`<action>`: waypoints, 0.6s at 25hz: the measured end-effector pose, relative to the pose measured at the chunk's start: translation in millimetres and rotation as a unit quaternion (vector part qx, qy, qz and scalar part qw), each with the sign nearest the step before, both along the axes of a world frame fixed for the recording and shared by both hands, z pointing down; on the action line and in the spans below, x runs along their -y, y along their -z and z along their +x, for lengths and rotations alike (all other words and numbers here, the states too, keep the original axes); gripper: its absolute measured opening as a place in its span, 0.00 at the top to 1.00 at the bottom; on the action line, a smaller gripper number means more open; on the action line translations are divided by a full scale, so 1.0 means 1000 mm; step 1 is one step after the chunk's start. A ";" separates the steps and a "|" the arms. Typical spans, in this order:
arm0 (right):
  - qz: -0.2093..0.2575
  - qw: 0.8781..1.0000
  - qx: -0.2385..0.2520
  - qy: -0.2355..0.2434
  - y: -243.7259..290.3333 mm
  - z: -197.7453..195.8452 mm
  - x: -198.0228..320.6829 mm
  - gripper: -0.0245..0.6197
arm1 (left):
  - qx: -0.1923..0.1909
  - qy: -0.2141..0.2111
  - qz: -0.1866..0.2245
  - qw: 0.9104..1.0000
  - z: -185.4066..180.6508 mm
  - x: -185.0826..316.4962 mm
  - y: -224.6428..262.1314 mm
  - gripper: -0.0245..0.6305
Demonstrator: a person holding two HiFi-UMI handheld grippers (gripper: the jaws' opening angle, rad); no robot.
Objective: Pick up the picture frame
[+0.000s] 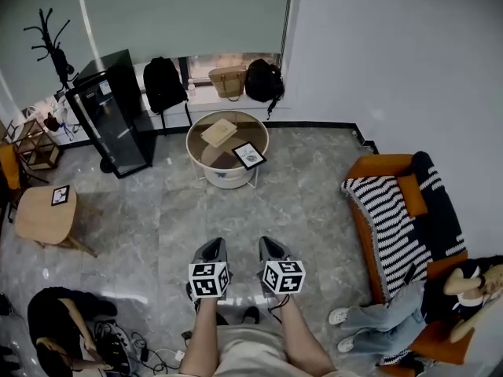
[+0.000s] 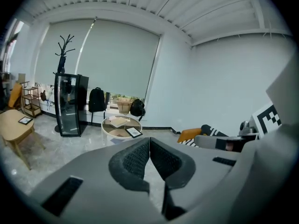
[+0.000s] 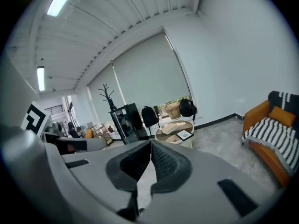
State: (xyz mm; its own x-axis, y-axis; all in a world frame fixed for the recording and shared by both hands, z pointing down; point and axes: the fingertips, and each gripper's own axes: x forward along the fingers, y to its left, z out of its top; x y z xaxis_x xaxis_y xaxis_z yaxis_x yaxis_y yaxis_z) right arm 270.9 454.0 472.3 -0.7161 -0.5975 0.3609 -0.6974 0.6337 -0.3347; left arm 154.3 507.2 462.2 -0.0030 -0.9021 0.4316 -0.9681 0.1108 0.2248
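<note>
A black-framed picture frame (image 1: 249,155) lies on the right side of a round glass-topped table (image 1: 206,131) across the room; it also shows in the left gripper view as the picture frame (image 2: 133,132) and in the right gripper view as the picture frame (image 3: 184,135). My left gripper (image 1: 214,249) and right gripper (image 1: 269,247) are held side by side close to the person's body, far short of the table. Both are shut with nothing between the jaws, as the left gripper (image 2: 149,141) and right gripper (image 3: 150,143) show in their own views.
A tan book (image 1: 219,132) lies on the same table. A black glass cabinet (image 1: 110,113) stands left of it, bags (image 1: 233,81) sit on the window ledge, an orange sofa (image 1: 397,214) with a striped blanket is on the right, a wooden side table (image 1: 47,217) on the left. A person sits at the lower right.
</note>
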 end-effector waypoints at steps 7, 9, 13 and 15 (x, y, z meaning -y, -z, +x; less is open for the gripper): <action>-0.019 1.000 0.012 -0.020 -0.015 0.009 -0.011 0.91 | -0.004 0.010 -0.013 1.000 -0.012 -0.026 -0.011 0.93; -0.025 0.999 0.013 -0.027 -0.020 0.008 -0.006 0.91 | -0.009 0.015 -0.017 1.000 -0.022 -0.025 -0.016 0.93; -0.034 0.998 0.024 -0.045 -0.029 0.004 0.007 0.91 | -0.007 0.002 -0.024 1.000 -0.033 -0.013 -0.026 0.93; -0.036 0.998 0.024 -0.046 -0.037 0.002 0.009 0.91 | -0.008 -0.004 -0.033 0.999 -0.041 -0.003 -0.034 0.93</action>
